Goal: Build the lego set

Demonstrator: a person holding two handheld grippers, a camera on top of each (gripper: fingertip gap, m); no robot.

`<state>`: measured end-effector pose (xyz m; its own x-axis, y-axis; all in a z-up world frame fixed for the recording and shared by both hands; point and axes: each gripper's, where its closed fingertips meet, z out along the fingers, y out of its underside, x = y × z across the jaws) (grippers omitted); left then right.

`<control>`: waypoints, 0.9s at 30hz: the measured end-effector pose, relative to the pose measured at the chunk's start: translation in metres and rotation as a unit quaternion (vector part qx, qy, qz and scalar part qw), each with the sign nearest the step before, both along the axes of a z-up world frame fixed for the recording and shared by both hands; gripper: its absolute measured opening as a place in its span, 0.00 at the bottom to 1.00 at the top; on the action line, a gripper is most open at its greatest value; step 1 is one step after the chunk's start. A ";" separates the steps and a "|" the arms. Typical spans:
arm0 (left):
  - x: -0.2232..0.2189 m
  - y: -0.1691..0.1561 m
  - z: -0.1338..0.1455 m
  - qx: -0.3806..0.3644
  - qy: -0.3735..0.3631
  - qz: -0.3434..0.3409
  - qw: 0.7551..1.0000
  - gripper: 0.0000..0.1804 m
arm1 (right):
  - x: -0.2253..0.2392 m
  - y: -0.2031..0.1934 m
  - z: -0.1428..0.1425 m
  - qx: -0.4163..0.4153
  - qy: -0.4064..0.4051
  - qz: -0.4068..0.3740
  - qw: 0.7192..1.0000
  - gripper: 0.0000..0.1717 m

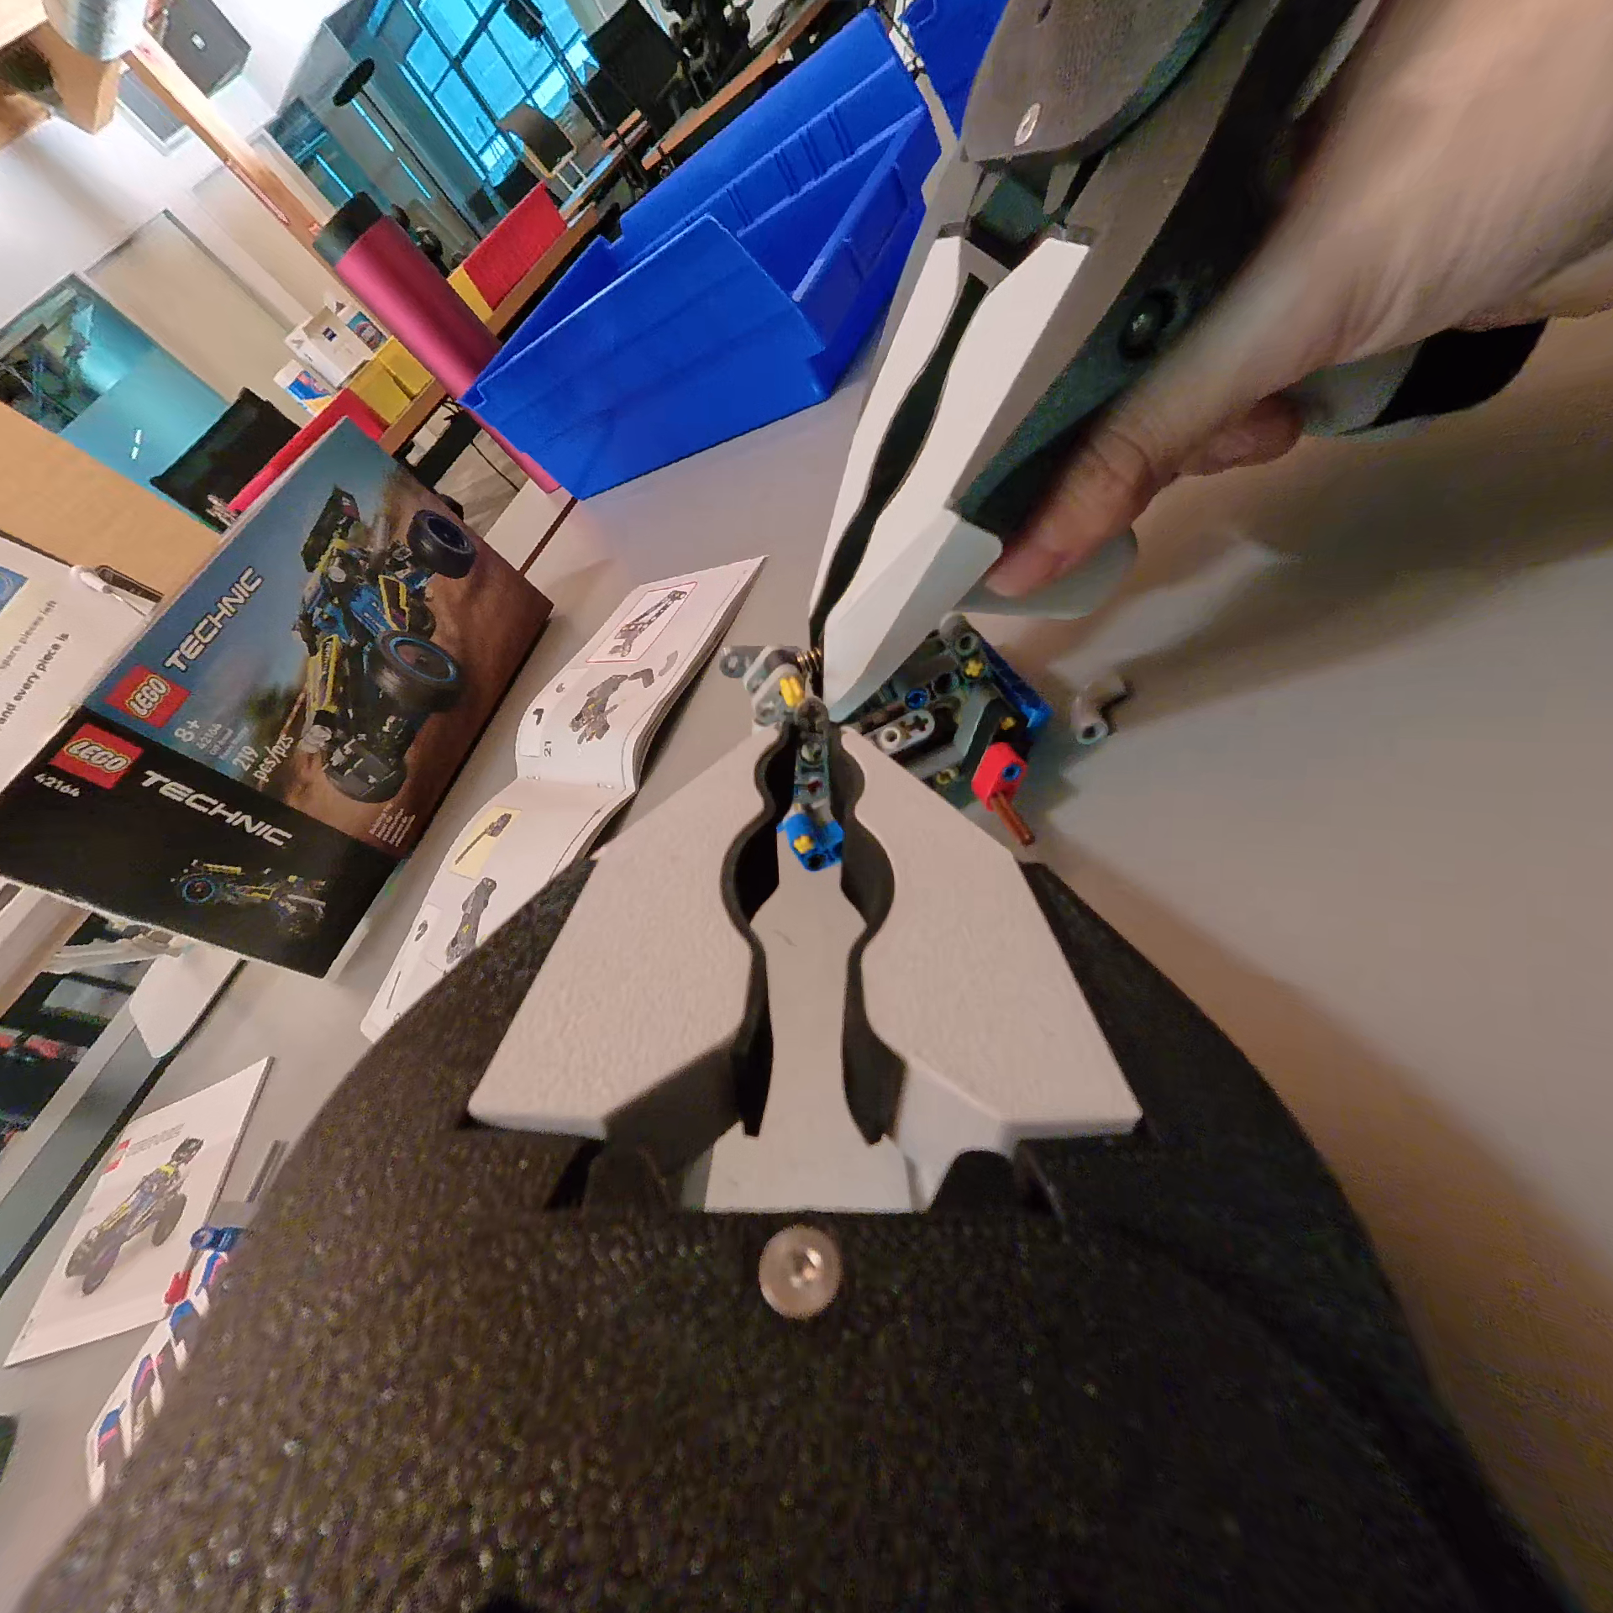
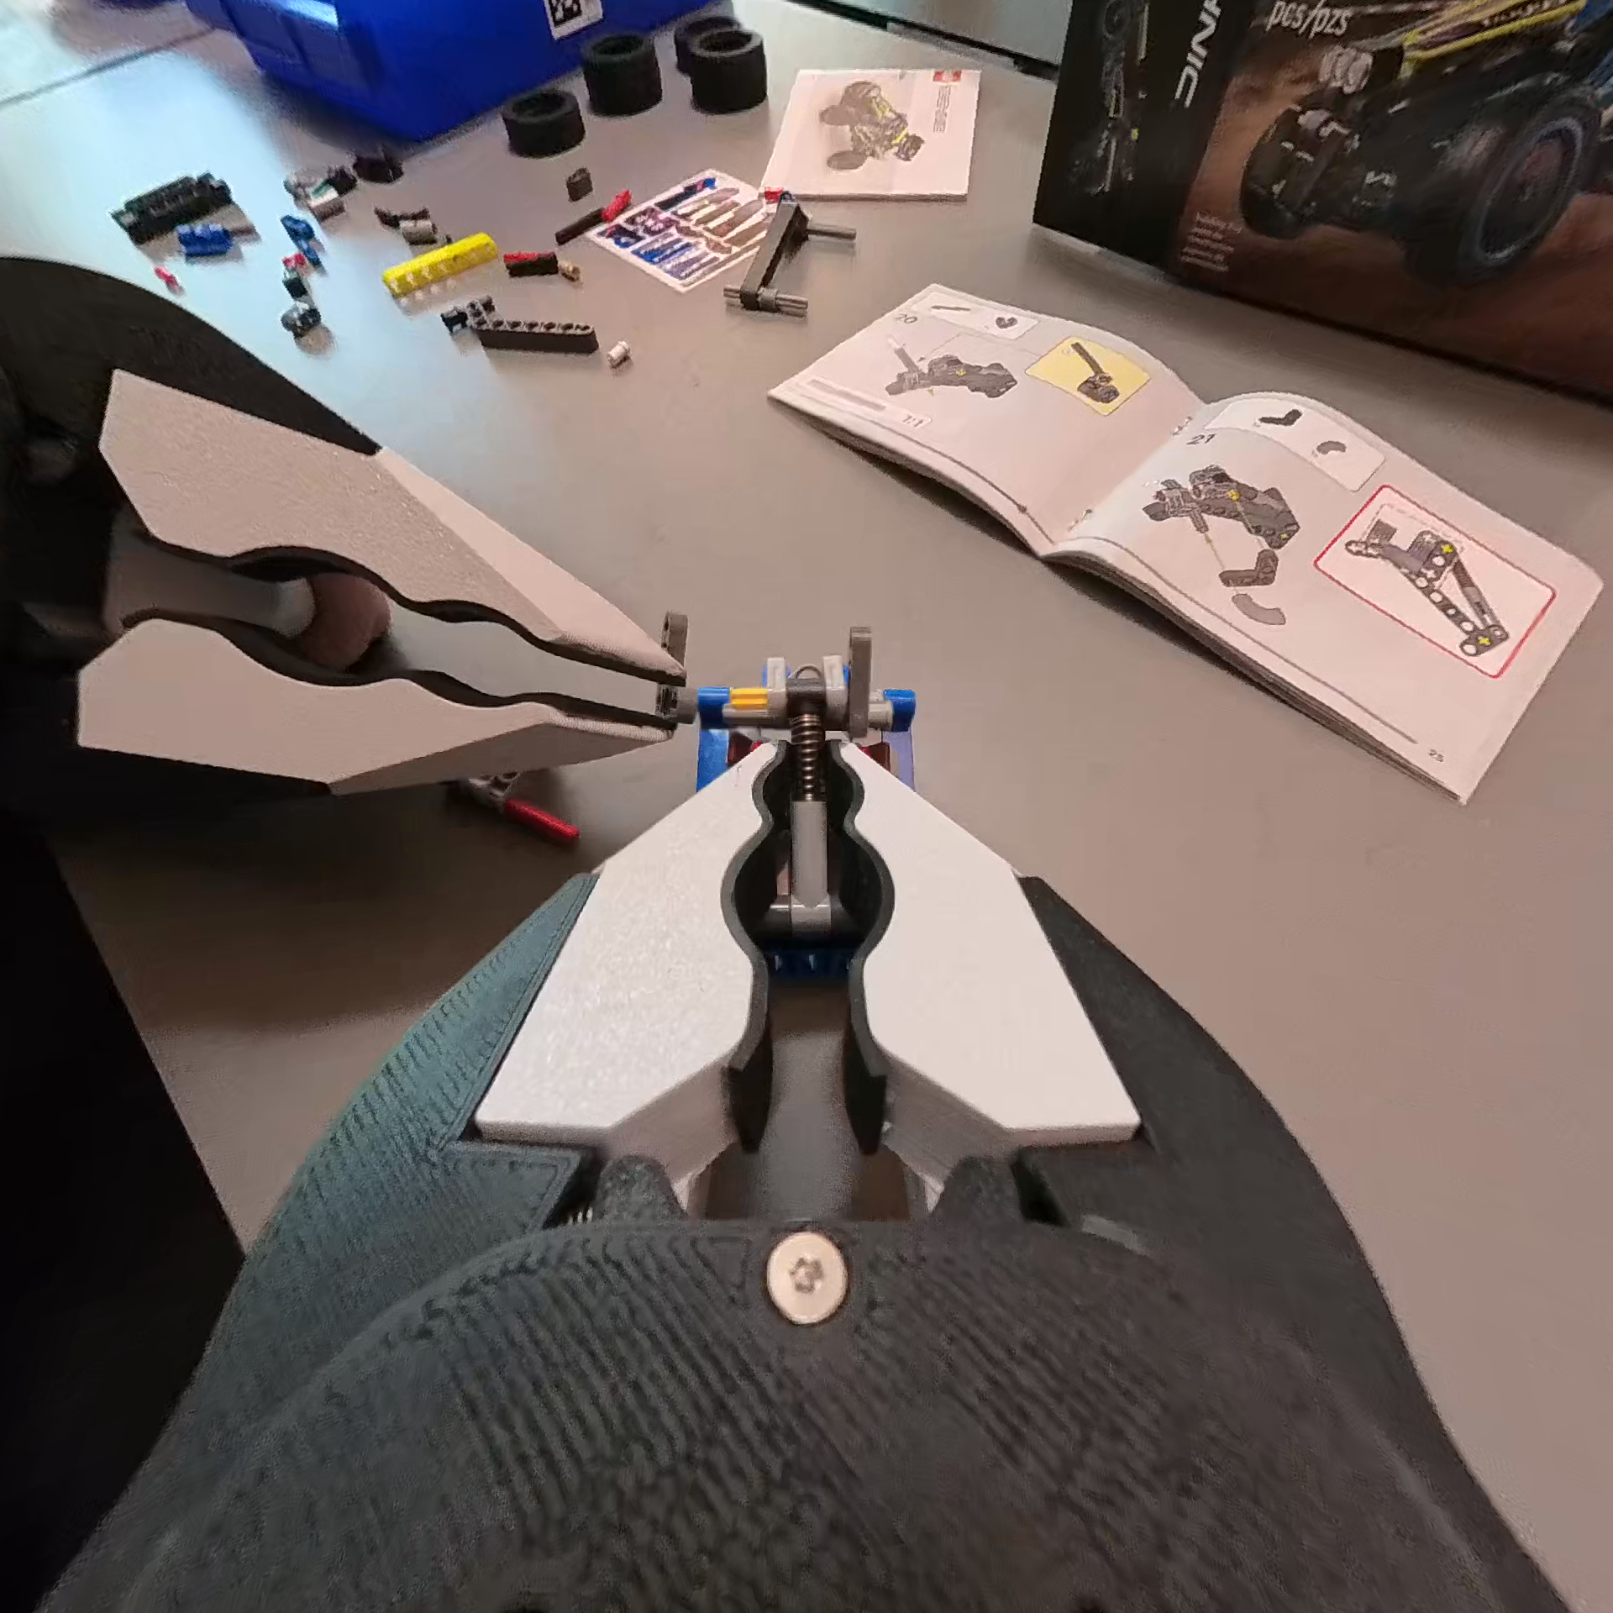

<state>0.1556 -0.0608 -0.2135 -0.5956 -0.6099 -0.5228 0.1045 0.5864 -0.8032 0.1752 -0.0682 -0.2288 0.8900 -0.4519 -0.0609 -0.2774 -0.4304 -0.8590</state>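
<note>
Left gripper [image 2: 676, 698], jaws nearly closed, pinches a grey beam [image 2: 674, 641] at the end of the axle of a small brick assembly [image 2: 812, 698]: blue frame, yellow bush, grey cross-pieces, coiled spring. Right gripper [image 2: 807, 759], equally narrow, clamps the grey spring strut [image 2: 807, 838] of that assembly just above the grey table [image 2: 1091, 873]. Beyond lie an open instruction booklet [image 2: 1222, 524], loose parts [image 2: 436, 262] and the set's box [image 2: 1353, 157].

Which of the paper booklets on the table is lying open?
The instruction booklet nearest the grippers lies open at two pages; the one by the black tyres is shut.
</note>
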 end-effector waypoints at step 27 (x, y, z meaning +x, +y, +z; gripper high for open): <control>0.003 0.009 0.001 -0.018 0.019 0.022 0.999 0.02 | 0.004 0.008 0.006 -0.058 -0.082 0.001 0.995 0.02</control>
